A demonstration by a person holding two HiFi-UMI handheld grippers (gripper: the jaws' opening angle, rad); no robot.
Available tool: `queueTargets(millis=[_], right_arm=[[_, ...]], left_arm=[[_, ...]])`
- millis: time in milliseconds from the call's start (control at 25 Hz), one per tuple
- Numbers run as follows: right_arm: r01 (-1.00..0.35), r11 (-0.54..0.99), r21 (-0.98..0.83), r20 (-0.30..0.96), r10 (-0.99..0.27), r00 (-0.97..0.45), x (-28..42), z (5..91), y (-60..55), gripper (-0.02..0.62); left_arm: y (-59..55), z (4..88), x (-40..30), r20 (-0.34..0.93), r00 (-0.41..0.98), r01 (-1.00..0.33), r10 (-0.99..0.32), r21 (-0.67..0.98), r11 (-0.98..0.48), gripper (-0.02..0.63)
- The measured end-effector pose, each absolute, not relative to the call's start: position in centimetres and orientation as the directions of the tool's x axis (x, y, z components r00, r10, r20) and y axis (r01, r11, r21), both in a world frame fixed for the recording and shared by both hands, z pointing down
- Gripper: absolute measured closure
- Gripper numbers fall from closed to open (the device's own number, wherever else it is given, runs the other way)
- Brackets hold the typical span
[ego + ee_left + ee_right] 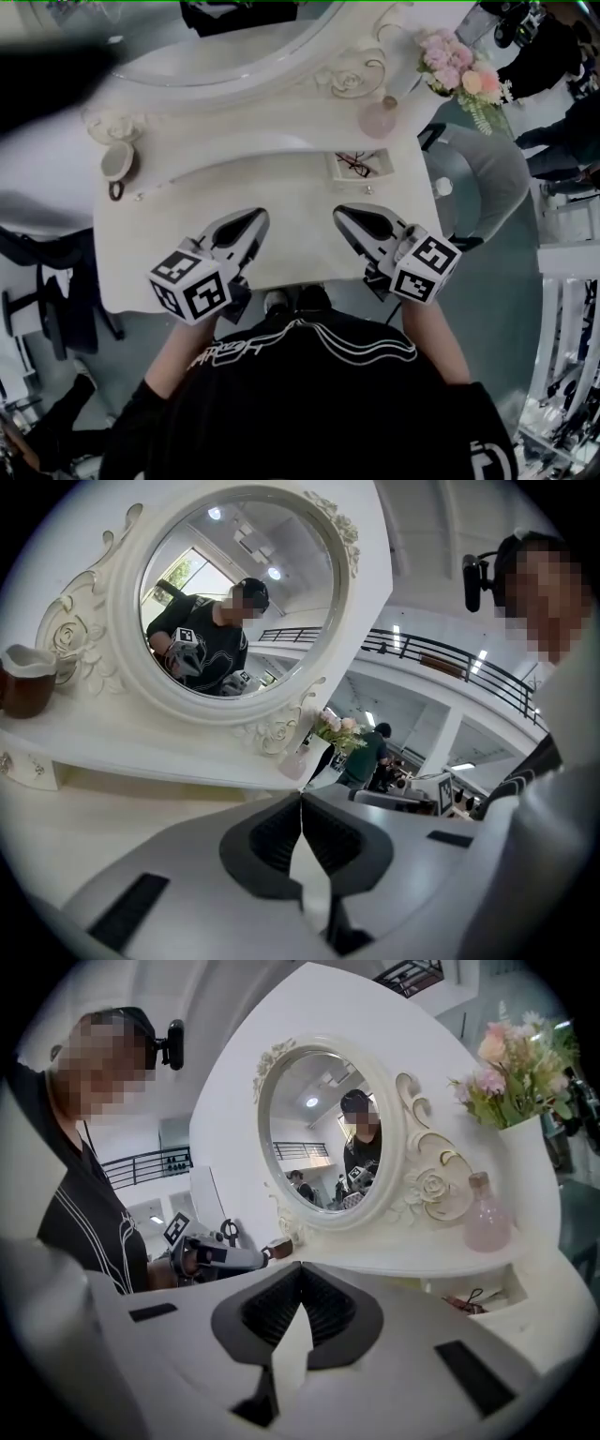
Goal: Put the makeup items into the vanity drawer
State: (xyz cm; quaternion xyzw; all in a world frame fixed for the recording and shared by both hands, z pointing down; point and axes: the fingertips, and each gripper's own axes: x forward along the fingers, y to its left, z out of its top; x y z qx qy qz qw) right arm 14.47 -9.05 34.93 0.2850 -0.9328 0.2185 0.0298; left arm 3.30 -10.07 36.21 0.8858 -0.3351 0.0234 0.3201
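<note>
Head view looks steeply down on a white vanity table with a smooth matt top [291, 234], set on a grey-green floor. At its far edge stands an oval mirror in a carved white frame with rose ornaments [281, 66]. A raised shelf runs under the mirror. On the shelf's far left sits a brown and white cup [117, 161], and on its far right a round pink glass bottle [380, 120]. Beside the bottle is a bunch of pink and peach flowers [457, 67], which the right gripper view shows in a tall white vase [534, 1176].

The small white vanity drawer [361, 166] is set under the shelf, right of the middle, and stands open. Thin dark and red items [354, 164] lie inside; what they are cannot be made out.

The left gripper [257, 219] and the right gripper [343, 214] hover side by side over the near part of the bare tabletop, well apart from each other and pointing away from the person. Each one's own view shows its ribbed dark jaws pressed together with nothing between them.

A grey rounded chair [483, 173] stands just right of the table. Both gripper views show a bright hall with ceiling lights, a black-railed gallery [441, 658] and people standing in the background.
</note>
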Motion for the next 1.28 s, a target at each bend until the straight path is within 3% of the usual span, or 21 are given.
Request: queueTargets(millis=[480,1280], right_arm=[[-0.541,0.755,-0.371,0.124,-0.537,-0.834,14.7,32.9,-5.8,0.569],[-0.597,0.723,-0.348,0.150,-0.585,-0.797,17.1,33.5,-5.3,0.569]], left_arm=[[-7.7,33.6,5.8,0.189,0.829,-0.535,-0.526,0.541,-0.649,0.583],[-6.9,34.3,8.2,0.221,0.844,-0.524,-0.489,0.539,-0.660,0.583]])
